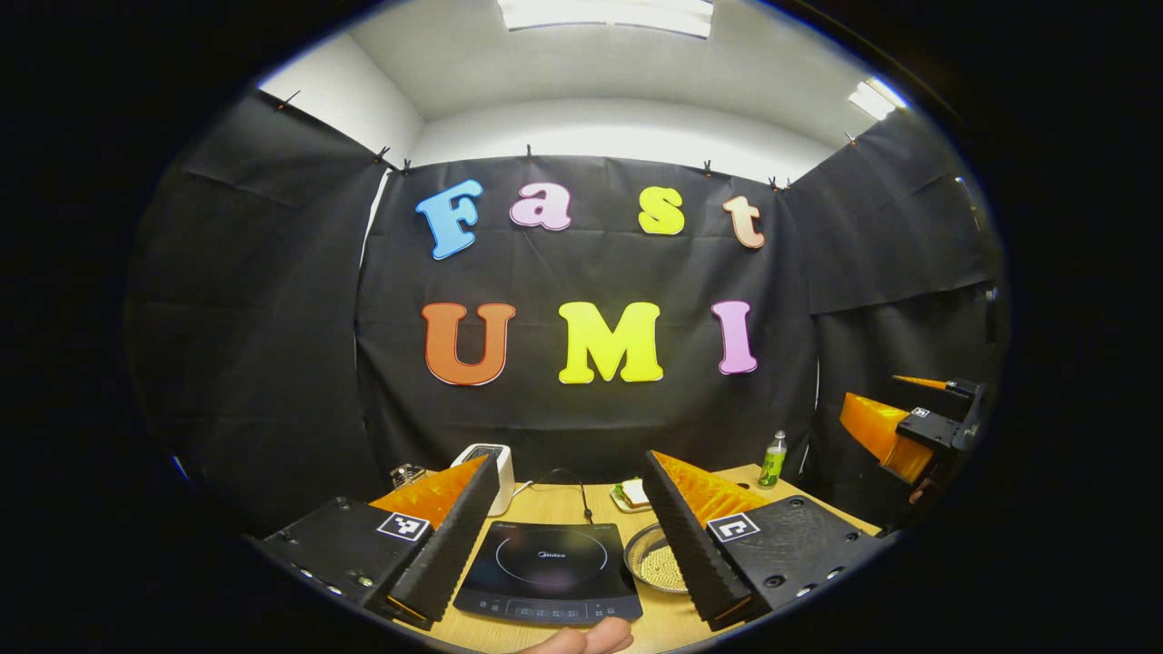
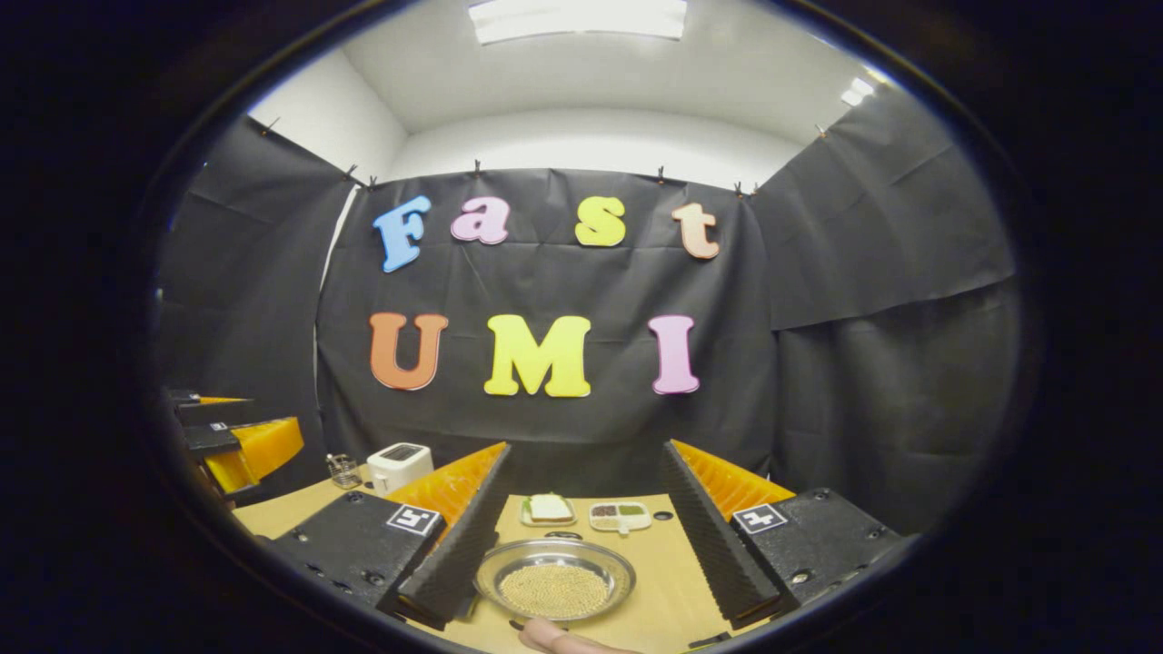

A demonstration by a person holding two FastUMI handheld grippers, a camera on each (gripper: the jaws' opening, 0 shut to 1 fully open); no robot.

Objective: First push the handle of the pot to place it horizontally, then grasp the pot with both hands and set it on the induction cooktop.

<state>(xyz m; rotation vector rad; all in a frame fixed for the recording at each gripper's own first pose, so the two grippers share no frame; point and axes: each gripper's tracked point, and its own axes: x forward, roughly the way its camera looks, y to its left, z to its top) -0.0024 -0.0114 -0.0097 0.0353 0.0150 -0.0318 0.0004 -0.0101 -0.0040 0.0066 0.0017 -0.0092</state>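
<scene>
Table (image 2: 668, 568): pot (image 2: 554, 578) between open right claw (image 2: 581, 554) fingers.

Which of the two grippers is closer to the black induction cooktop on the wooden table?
Left. The left gripper hangs open in front of the black induction cooktop, framing it between its fingers. The right gripper is off to the cooktop's side, open in front of the round metal pan of beads.

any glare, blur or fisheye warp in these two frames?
Left gripper view: sharp, no motion blur; a faint sheen on the induction cooktop; ceiling lights blown out; wall edges bow hard outward. Right gripper view: also sharp; ceiling light clipped; the metal pot shows a mild rim highlight; table evenly lit, only soft shadows; same barrel warp.
</scene>
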